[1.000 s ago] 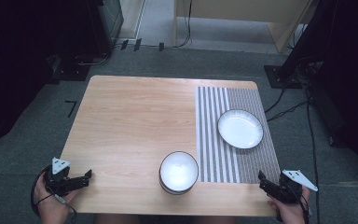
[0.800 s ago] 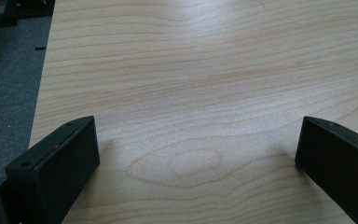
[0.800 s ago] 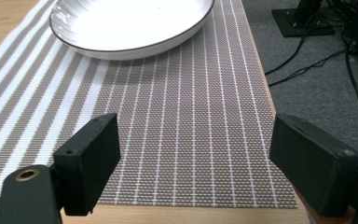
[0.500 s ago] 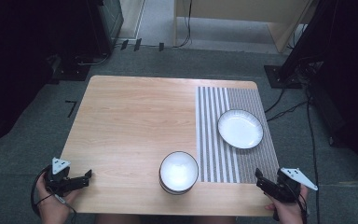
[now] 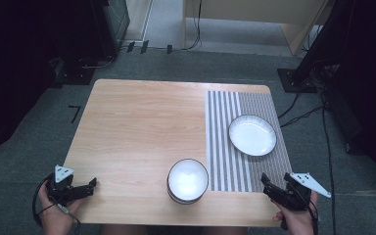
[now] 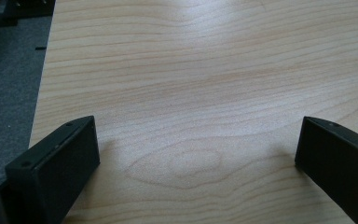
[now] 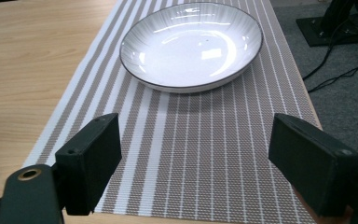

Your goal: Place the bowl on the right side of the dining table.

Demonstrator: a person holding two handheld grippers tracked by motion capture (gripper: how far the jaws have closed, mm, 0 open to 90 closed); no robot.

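Both jaw pairs wide, empty. Left gripper (image 5: pixel 91 184) lower left, right gripper (image 5: pixel 266 182) lower right; hands cropped. Plate (image 7: pixel 191 44) ribbing clearer close-up.

I see a white shallow plate (image 5: pixel 252 135) with a thin dark rim lying flat and upright on the striped placemat (image 5: pixel 225 147), toward the mat's far right part; its inside is glossy and bare. Just off the mat's left edge, near its front corner, white bowls (image 5: pixel 187 180) with dark rims sit nested in a short stack on the wooden table (image 5: pixel 137 132), mouths up, well apart from the plate.
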